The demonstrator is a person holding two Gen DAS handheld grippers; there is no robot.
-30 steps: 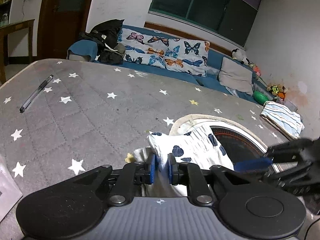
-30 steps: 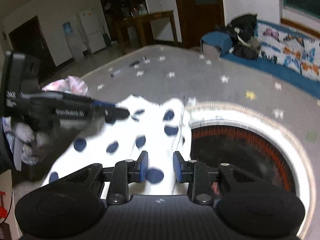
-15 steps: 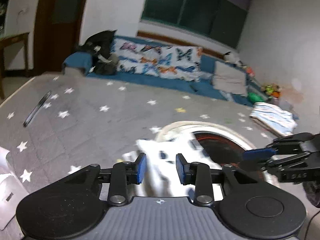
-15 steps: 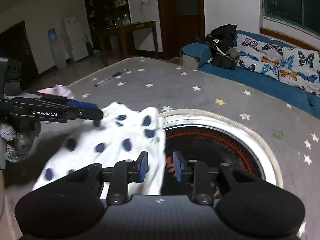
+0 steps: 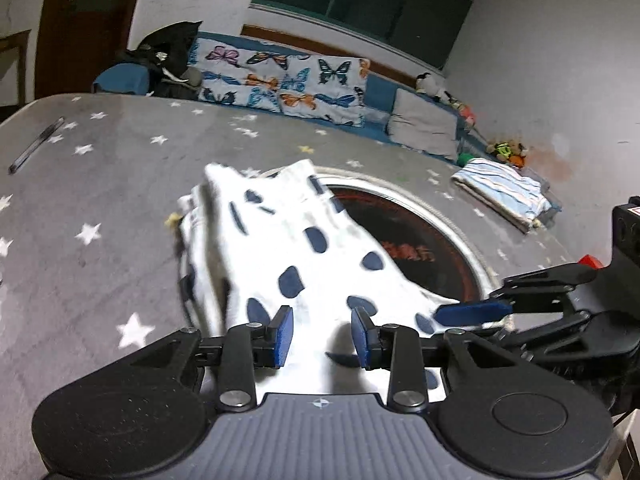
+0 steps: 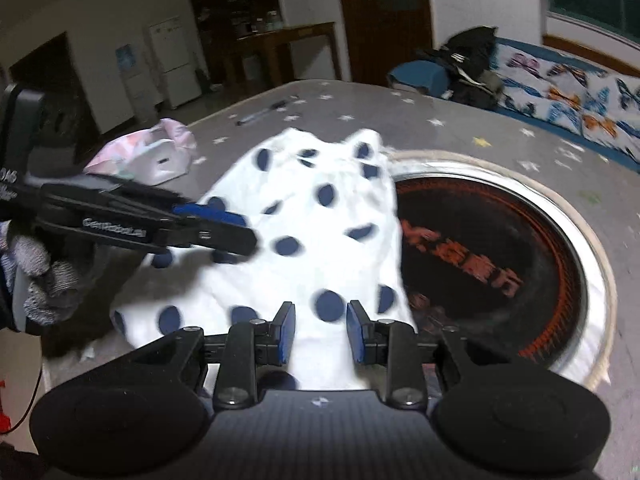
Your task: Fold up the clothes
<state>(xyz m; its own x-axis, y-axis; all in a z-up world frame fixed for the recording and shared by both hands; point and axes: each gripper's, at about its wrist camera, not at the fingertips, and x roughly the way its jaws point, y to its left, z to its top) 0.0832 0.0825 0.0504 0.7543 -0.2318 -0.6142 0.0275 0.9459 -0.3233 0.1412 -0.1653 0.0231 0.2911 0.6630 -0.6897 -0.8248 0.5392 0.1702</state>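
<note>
We are hovering both grippers, left (image 5: 320, 336) and right (image 6: 320, 330), jaws apart and holding nothing, over the dotted garment (image 5: 304, 256) lying rumpled on the table (image 5: 100, 184). We are judging a fold as under way; next we need to pinch an edge.

Garment (image 5: 304, 248) on table (image 5: 100, 184), overlapping round inset (image 5: 420, 240) left edge

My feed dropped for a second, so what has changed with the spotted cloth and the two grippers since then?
The left gripper let go: its jaws were shut on the polka-dot garment and now stand open. The right gripper has opened wider too. The garment now lies spread out further, still overlapping the round mat. The pen and the striped folded cloth have not moved.
</note>
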